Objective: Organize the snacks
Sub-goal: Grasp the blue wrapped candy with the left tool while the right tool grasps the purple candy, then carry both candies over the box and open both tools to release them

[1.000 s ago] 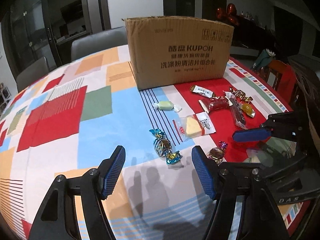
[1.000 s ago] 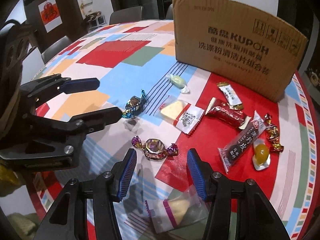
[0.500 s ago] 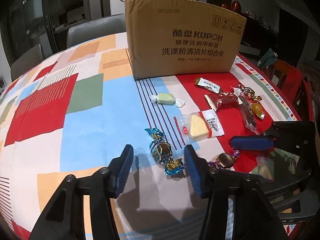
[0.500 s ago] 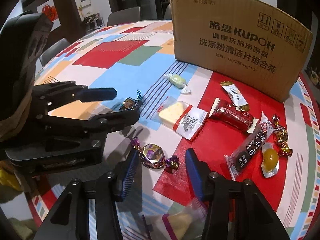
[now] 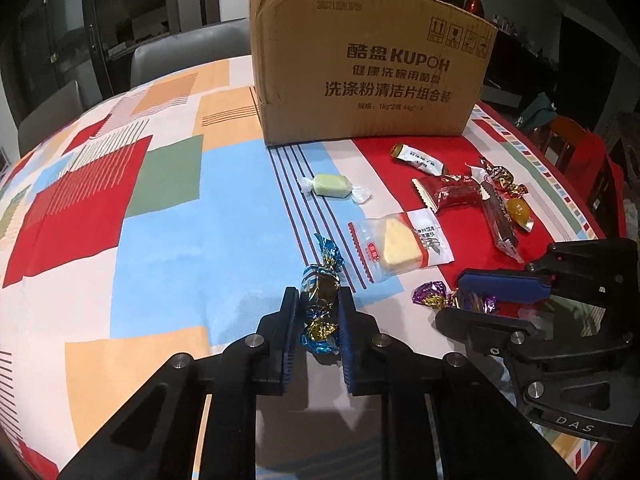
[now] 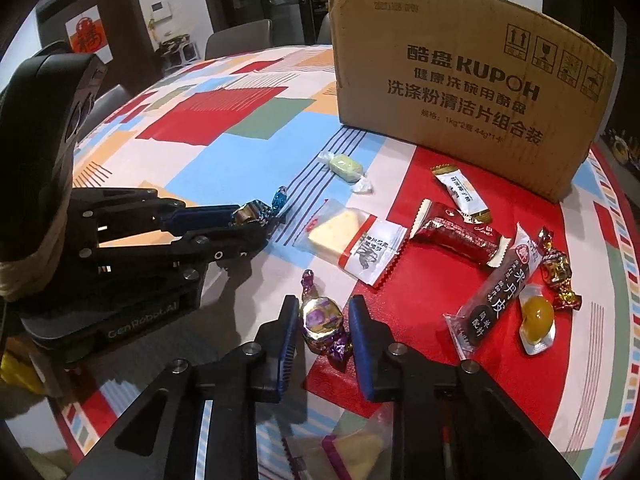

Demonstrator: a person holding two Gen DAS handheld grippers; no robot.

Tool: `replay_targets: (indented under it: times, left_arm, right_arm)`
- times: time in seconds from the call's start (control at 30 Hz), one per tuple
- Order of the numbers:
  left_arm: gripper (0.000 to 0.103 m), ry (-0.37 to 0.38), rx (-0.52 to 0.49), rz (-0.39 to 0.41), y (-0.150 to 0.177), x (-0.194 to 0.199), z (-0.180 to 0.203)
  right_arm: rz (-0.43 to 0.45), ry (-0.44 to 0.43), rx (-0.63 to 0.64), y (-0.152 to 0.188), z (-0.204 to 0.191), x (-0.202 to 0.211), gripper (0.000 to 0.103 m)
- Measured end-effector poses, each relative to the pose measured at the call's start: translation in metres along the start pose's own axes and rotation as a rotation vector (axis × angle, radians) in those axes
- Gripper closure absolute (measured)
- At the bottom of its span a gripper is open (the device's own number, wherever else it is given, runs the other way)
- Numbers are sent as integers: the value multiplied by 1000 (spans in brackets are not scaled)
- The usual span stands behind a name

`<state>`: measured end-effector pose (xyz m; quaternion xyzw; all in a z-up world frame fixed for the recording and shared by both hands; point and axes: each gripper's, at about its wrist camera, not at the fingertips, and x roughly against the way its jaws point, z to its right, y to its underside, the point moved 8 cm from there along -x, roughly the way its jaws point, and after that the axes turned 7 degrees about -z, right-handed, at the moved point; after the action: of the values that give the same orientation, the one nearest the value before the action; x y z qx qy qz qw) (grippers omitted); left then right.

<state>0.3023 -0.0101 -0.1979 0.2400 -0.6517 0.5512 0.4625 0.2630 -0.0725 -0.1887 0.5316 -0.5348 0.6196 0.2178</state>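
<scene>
Snacks are lying loose on the desk (image 5: pixel 160 240); left tongs (image 5: pixel 319 322) are pinching a blue candy (image 5: pixel 320 284), right tongs (image 6: pixel 323 330) a purple candy (image 6: pixel 322 320), both having just closed, likely for boxing in the carton (image 5: pixel 372 76).

Grey chairs (image 5: pixel 180 56) are standing behind the bench (image 5: pixel 160 208), which is wearing a colourful patchwork cloth. Dark glass doors (image 5: pixel 52 40) are lining the dim room; a red paper decoration (image 6: pixel 86 38) is hanging on a white wall.

The worktop (image 5: pixel 120 240) lies bare left of the striped band. A cardboard box (image 5: pixel 372 76) blocks the far side. Scattered wrapped snacks (image 6: pixel 452 236) crowd the red area. The two grippers sit close together, near edge.
</scene>
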Motion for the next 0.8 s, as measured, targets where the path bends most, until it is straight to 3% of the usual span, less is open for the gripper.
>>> replay_targets:
  times: [0.4, 0.8]
  left_arm:
    - [84, 5, 21, 26, 2, 22, 7]
    - [84, 5, 28, 90, -9, 61, 17]
  right_arm:
    - [19, -4, -25, 0, 1, 11, 78]
    - [107, 4, -48, -10, 5, 50, 78]
